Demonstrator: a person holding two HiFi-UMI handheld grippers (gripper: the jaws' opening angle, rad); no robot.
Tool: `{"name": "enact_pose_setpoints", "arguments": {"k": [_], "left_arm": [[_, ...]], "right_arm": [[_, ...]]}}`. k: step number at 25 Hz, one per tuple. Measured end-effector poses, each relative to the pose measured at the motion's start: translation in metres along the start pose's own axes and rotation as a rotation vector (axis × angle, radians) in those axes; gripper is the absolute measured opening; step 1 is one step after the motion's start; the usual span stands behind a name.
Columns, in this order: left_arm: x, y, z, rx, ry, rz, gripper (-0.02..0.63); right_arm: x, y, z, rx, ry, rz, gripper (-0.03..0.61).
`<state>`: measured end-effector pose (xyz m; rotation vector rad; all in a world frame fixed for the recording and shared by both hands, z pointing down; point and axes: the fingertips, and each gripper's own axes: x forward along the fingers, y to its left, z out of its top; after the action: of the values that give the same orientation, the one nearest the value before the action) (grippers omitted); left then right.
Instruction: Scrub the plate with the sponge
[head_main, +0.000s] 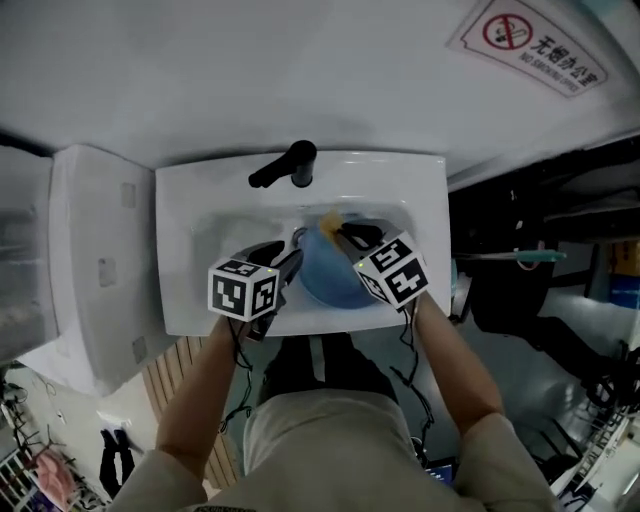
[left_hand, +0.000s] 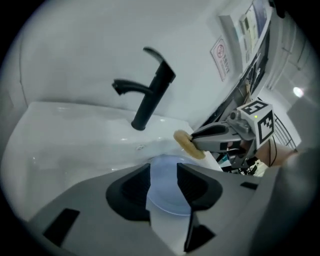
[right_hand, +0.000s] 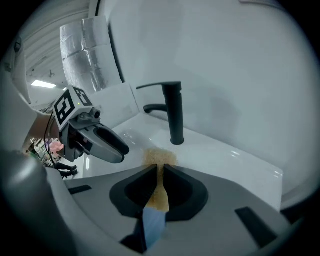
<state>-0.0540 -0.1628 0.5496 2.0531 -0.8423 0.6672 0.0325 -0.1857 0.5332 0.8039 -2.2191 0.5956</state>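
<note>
A blue plate (head_main: 330, 275) lies in the white sink (head_main: 190, 250) below the black faucet (head_main: 290, 165). My right gripper (head_main: 350, 235) is shut on a yellow sponge (head_main: 328, 220) and holds it over the plate's far edge. In the right gripper view the sponge (right_hand: 159, 157) sticks out past the jaws, with the plate (right_hand: 152, 225) below. My left gripper (head_main: 290, 262) hovers at the plate's left edge, open. In the left gripper view the plate (left_hand: 162, 187) shows through the gap, not pinched, with the sponge (left_hand: 189, 144) beyond.
A white cabinet (head_main: 95, 260) stands against the sink's left side. A white wall with a no-smoking sign (head_main: 530, 40) rises behind the faucet (left_hand: 147, 92). Dark clutter and cables (head_main: 540, 290) fill the floor to the right of the sink.
</note>
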Motion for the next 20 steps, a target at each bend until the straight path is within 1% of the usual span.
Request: {"name": "enact_pose_setpoints", "arguments": {"k": [3,8,15,17,20], "left_arm": [[0.023,0.011,-0.024,-0.039,0.092,-0.008,0.187],[0.055,0.017,-0.060,-0.116,0.194,-0.051,0.195],[0.082,0.028,-0.090,-0.192,0.275,-0.043,0.196],[0.089,0.030,-0.099,-0.209,0.295,-0.040,0.176],[0.096,0.028,-0.111,-0.235,0.317,-0.069,0.144]], "right_arm": [[0.026,0.000,-0.019,0.011,0.045,0.027,0.051],[0.062,0.006,-0.052,0.022,0.121,0.075,0.051],[0.093,0.012,-0.084,0.003,0.195,0.119,0.051],[0.099,0.019,-0.091,-0.008,0.217,0.141,0.051],[0.108,0.029,-0.096,-0.034,0.243,0.168,0.052]]}}
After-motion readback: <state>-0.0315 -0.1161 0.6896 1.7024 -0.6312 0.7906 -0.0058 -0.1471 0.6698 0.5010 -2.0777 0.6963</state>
